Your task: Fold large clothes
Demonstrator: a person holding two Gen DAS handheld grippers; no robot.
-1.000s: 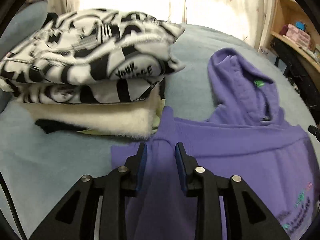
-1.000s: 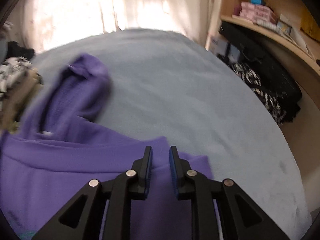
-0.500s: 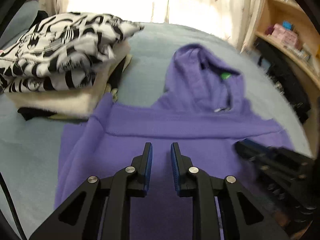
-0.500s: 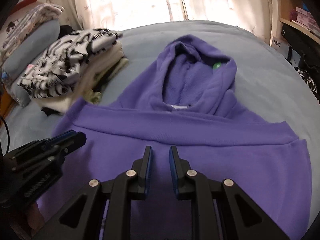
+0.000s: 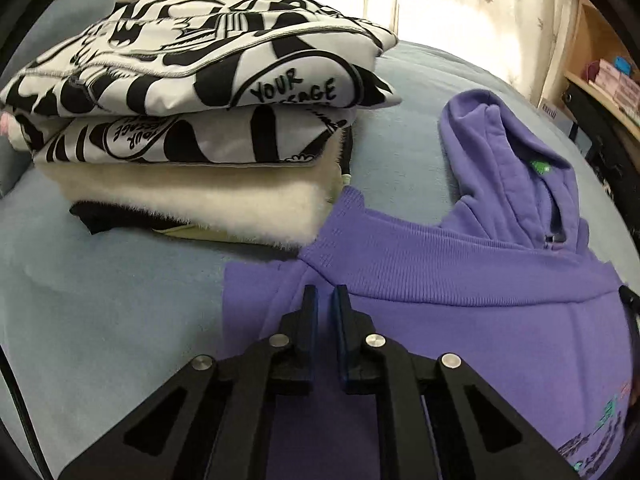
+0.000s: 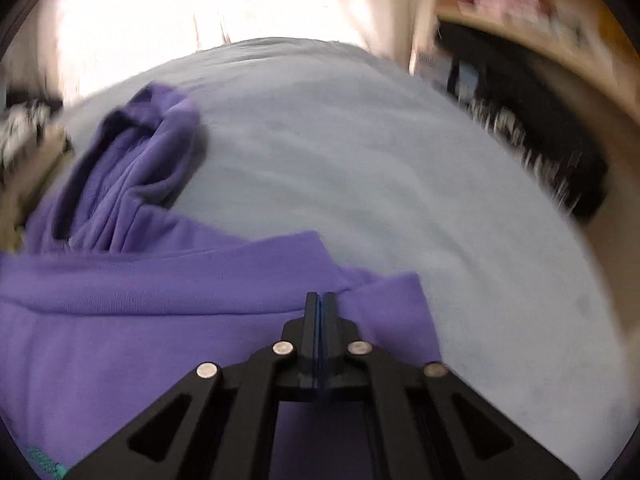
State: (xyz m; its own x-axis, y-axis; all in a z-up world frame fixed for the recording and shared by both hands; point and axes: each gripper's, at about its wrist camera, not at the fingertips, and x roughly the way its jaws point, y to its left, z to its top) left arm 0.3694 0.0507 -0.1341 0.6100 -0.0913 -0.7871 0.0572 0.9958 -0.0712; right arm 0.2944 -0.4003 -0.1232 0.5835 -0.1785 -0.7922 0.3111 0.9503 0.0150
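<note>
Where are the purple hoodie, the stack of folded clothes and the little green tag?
purple hoodie (image 5: 460, 320): left wrist view, chest panel.
stack of folded clothes (image 5: 192, 92): left wrist view, top printed garment.
green tag (image 5: 541, 168): left wrist view, inside hood.

A hoodie (image 5: 460, 320) lies flat on the bed (image 5: 100, 300), its hood (image 5: 500, 160) toward the curtains (image 5: 480, 12). A stack of folded clothes (image 5: 192, 128) sits left of the hoodie, touching its corner. Shelves (image 5: 608, 84) stand right of the hoodie.
</note>
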